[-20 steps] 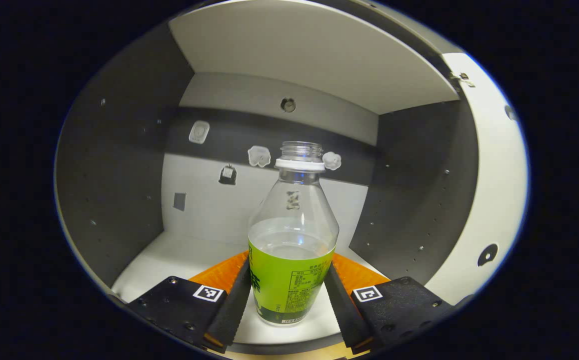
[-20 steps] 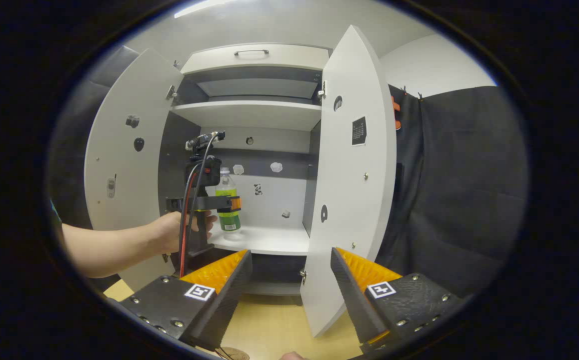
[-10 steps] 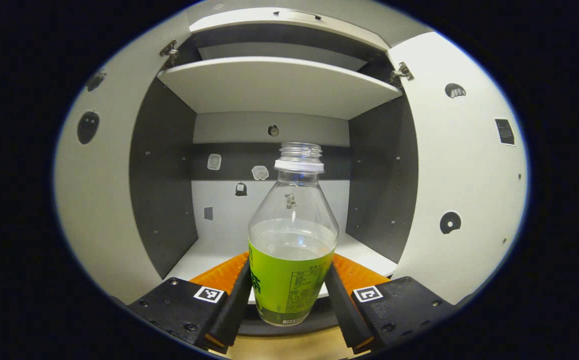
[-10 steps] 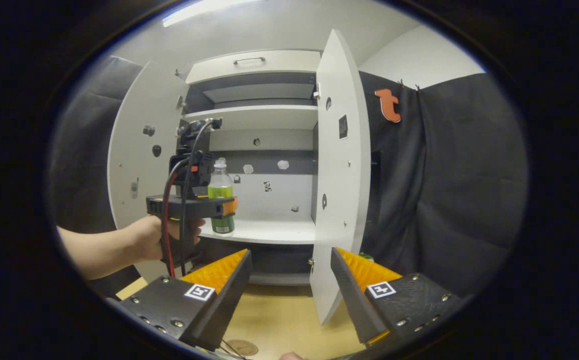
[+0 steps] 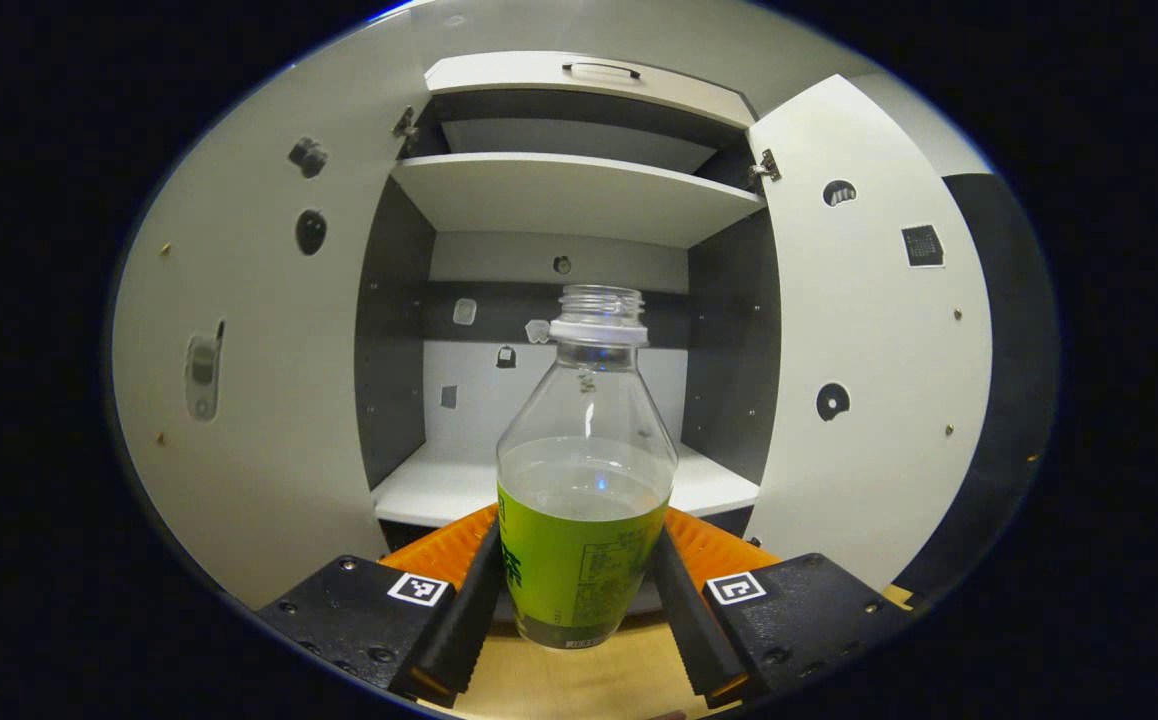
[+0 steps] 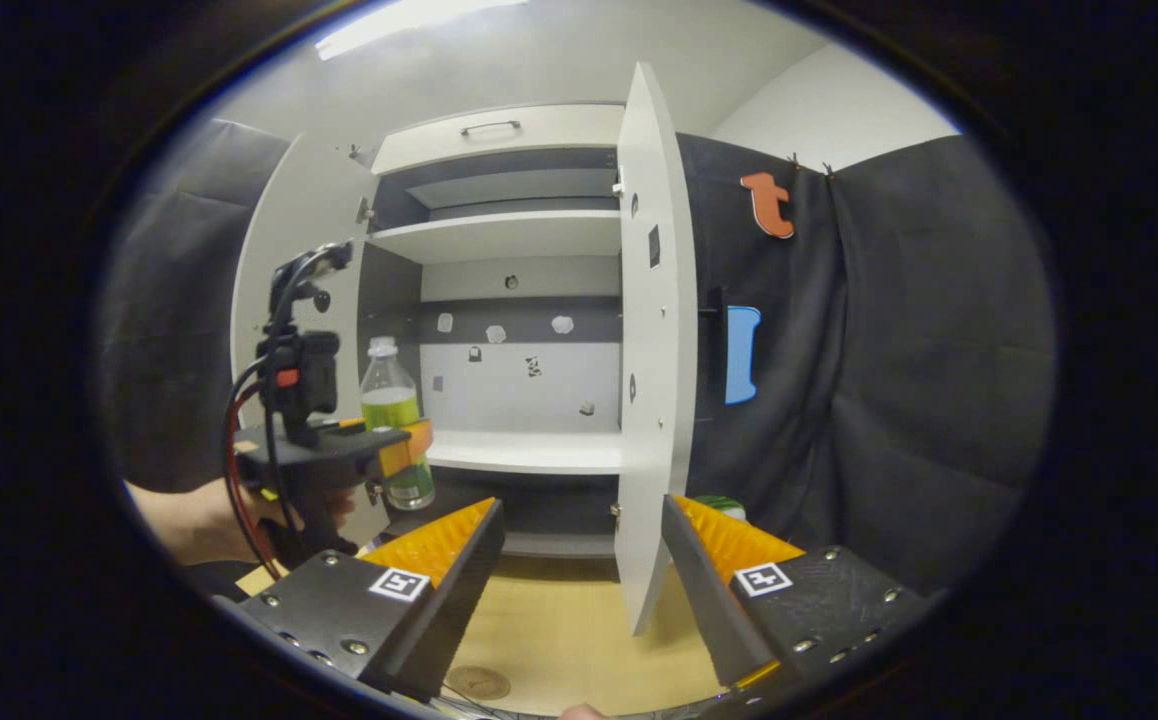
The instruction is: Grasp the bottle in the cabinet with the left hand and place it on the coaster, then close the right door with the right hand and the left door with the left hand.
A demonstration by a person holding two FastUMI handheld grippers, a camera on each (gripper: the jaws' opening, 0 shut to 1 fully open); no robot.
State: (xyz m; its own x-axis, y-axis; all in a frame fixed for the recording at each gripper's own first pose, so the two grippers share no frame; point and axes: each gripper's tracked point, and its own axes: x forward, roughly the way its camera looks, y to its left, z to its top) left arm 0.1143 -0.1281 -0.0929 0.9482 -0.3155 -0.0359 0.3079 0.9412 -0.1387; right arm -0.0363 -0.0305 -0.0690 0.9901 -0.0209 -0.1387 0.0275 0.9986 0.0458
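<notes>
I have the bottle [image 5: 584,470] clamped between my left gripper [image 5: 579,590] fingers, which press its green-labelled lower body from either side, well below the shoulder. That is the place to hold it, I think: the label band looks like the widest and straightest part, while the clear shoulder above tapers and would likely slide out. It looks like thin plastic, so I expect it to give a little under the pads, and it has no cap, with clear liquid standing to about the top of the label. So I judge it fairly light but spillable; it wants to stay upright, as it is now, and a hard squeeze could push liquid up the neck.

It has a bare threaded neck with a white ring and a transparent upper half.

The bottle hangs in front of the cabinet [image 5: 559,200], clear of the shelf beyond my fingertips, with wooden tabletop showing under its base. My right gripper [image 6: 579,580] is spread wide and empty; ahead of it stands the right door [image 6: 651,350] edge-on, and just below its left finger lies the coaster [image 6: 477,683]
</notes>
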